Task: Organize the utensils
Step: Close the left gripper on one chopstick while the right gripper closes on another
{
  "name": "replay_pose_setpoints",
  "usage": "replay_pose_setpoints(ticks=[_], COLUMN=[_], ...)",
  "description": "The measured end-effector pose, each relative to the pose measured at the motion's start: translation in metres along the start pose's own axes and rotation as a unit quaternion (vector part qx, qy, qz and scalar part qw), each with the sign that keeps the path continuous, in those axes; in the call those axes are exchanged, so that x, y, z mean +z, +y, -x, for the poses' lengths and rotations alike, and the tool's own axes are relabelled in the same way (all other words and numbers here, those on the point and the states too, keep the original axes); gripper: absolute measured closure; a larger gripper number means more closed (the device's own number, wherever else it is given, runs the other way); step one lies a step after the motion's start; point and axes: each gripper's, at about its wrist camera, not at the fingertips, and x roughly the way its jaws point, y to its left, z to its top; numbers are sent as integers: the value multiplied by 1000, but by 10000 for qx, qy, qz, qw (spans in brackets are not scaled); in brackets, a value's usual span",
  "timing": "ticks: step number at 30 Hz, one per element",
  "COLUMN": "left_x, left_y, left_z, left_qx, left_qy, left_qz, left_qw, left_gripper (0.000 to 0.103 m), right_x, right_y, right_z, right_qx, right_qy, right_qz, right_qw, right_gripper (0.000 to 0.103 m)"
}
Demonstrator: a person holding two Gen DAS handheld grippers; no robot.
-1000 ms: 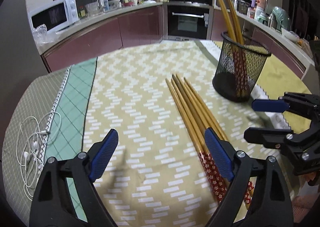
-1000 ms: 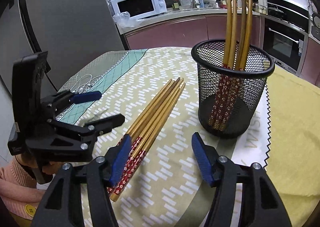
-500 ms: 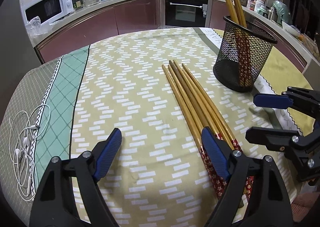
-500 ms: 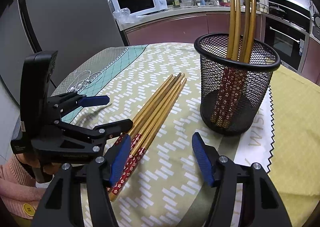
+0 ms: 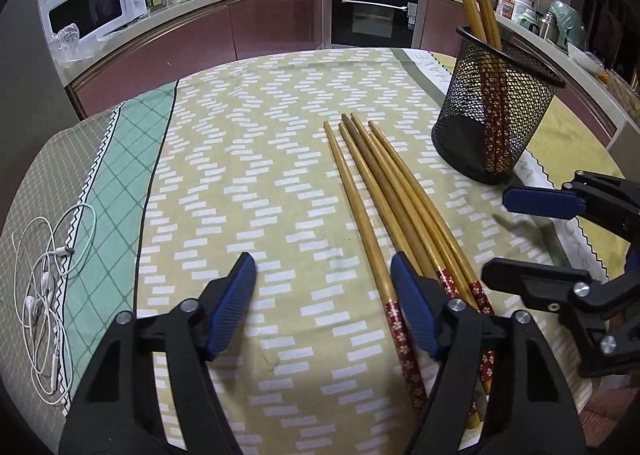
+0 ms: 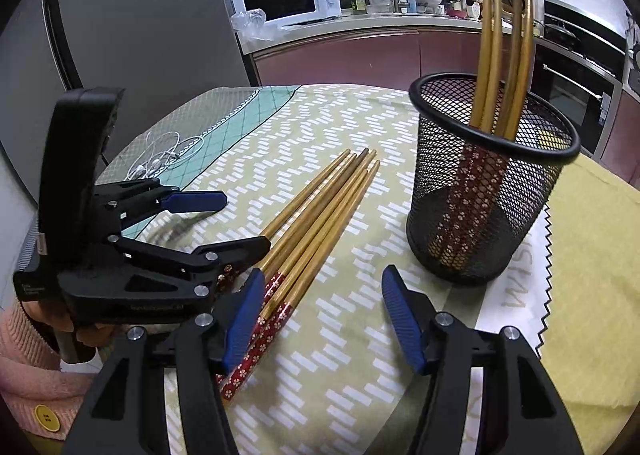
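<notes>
**A:** Starting nearest, what are the two tools doing?

**B:** The left gripper [image 5: 323, 287] has just been closing its blue-padded fingers [image 5: 234, 295], yet they stand fairly wide over bare cloth with nothing between them; its right-hand pad sits just beside the red flowered ends of the loose chopsticks. The right gripper [image 6: 322, 309] has been narrowing too, still parted and empty, with its left pad over those same red ends.

**A:** And the chopsticks themselves?

**B:** A bundle of long golden-brown wooden chopsticks with red floral handles [image 5: 384, 191] lies flat on the counter covered in a yellow-green zigzag-patterned cloth [image 5: 248, 159], tips pointing away. I count four or five; the overlap makes it hard to be sure.

**A:** Farther back?

**B:** A black wire-mesh cylindrical holder [image 6: 486, 191] stands upright, near the bundle's tips, already holding several matching chopsticks [image 6: 504, 51] red end down.

**A:** So how far along?

**B:** Partway, I'd judge: some are stowed, the loose bundle is still to be picked up and dropped in. White wired earphones [image 5: 44, 295] lie off at the left edge, untouched
</notes>
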Motion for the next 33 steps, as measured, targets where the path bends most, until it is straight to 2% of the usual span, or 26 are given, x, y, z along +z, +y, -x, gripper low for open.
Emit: replay_pose_setpoints(ticks=[4,15,19,28,33], left_x=[0,4,6,15,23], left_y=[2,-2,-5,-7,-4], left_z=[1,1,0,-9,-15], left_qx=[-35,-185,-230,-240,-277], left_qy=[-6,-16,-8,17,28], left_qz=[51,-4,-30,-68,47], left_qw=[10000,9998,9997,9997,9996], left_gripper=[39,55,57,62,74], right_x=[1,5,5,15,20], right_y=[0,-1,-4,0,-3], right_z=[-5,-18,-17,-27,-33], right_qx=[-62,-134,-212,-390,-416], right_qy=[68,309,394,471,398], right_qz=[-11,-65,-54,49,-78], right_qw=[10000,9994,9990,9981,9983], right_gripper=[58,61,70,73,80])
